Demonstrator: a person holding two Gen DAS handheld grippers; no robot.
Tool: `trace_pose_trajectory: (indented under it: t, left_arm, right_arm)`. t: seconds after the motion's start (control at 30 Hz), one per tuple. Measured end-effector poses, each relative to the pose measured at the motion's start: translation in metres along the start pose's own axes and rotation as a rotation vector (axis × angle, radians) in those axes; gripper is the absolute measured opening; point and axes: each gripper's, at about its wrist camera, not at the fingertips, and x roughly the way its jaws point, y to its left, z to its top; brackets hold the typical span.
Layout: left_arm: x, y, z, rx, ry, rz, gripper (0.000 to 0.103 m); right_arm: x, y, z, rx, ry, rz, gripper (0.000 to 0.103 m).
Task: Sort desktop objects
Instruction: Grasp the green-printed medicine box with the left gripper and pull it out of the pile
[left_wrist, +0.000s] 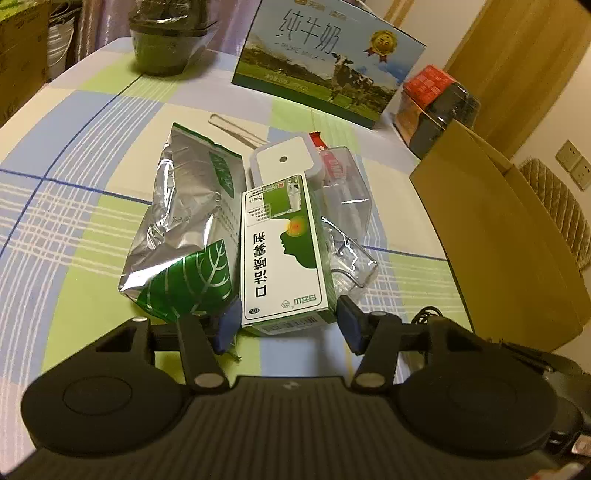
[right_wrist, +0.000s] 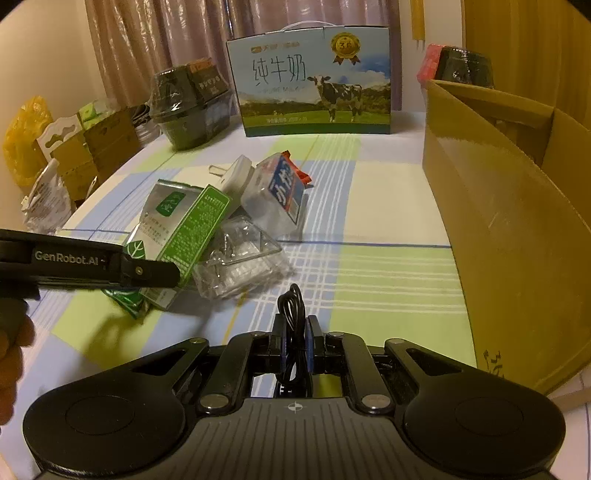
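Note:
A green and white medicine box (left_wrist: 279, 254) lies on top of the pile in the middle of the checked tablecloth (left_wrist: 74, 206). My left gripper (left_wrist: 288, 321) straddles its near end, a blue pad close on each side with a slim gap, so it is open. The right wrist view shows one of its fingers (right_wrist: 147, 273) beside the box (right_wrist: 192, 229). A silver and green foil bag (left_wrist: 184, 229) lies to the box's left, and a clear plastic pack (left_wrist: 351, 266) to its right. My right gripper (right_wrist: 293, 332) is shut on a coiled black cable (right_wrist: 291, 299), low over the cloth.
An open cardboard box (right_wrist: 498, 221) stands at the right edge. A milk carton (right_wrist: 314, 81) and wrapped dark bowls (right_wrist: 181, 110) stand at the back. A white adapter (left_wrist: 284, 158) and a blue-labelled clear box (right_wrist: 284, 188) lie behind the pile. A hand (right_wrist: 11, 343) shows at left.

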Motion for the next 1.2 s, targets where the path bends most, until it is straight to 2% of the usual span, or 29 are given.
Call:
trace_pose_trajectory:
  t: [0.03,0.1,0.3,0.37,0.43,0.5,0.6,0.77,0.83,0.87,1.07,1.2]
  left_arm:
    - [-0.003,-0.002,0.000,0.017,-0.005,-0.005,0.037]
    - [-0.009,-0.006,0.001,0.052,0.001,0.005,0.031]
    - [-0.011,-0.011,-0.008,0.128,0.035,0.077,0.027]
    - [-0.012,-0.007,-0.010,0.103,0.025,0.055,0.037]
    - [-0.011,-0.003,-0.010,0.062,0.016,0.032,0.057]
    - [-0.009,0.000,-0.008,0.020,0.003,0.008,0.061]
    - [-0.002,0.005,-0.006,-0.043,-0.007,-0.002,0.073]
    - [0.008,0.008,-0.005,-0.068,-0.009,-0.018,0.071]
    - [0.011,0.006,-0.005,-0.059,0.004,-0.017,0.056]
    - [0.012,0.005,-0.006,-0.054,0.011,-0.013,0.057]
    - [0.000,-0.004,-0.015,0.043,0.037,0.044,0.056]
    - [-0.022,-0.027,-0.033,0.235,0.094,0.148,0.056]
  right_arm:
    - [-0.001,0.001,-0.001,-0.001,0.002,0.000,0.006]
    - [-0.003,0.002,-0.002,-0.006,0.006,0.001,0.006]
    - [-0.008,0.005,-0.006,-0.013,0.009,-0.004,0.006]
    - [-0.009,0.004,-0.007,-0.014,0.009,-0.009,0.006]
    - [-0.008,0.002,-0.008,-0.009,0.014,-0.014,0.006]
    - [-0.007,0.001,-0.008,-0.007,0.017,-0.016,0.006]
    - [-0.005,0.001,-0.008,-0.002,0.019,-0.012,0.007]
    - [-0.001,0.000,-0.008,0.007,0.024,-0.005,0.007]
    - [-0.001,0.000,-0.009,0.014,0.024,-0.003,0.007]
    - [-0.001,0.000,-0.009,0.014,0.023,-0.003,0.006]
    - [-0.004,-0.003,-0.009,0.022,0.025,-0.008,0.006]
    - [-0.007,-0.005,-0.010,0.040,0.037,-0.003,0.007]
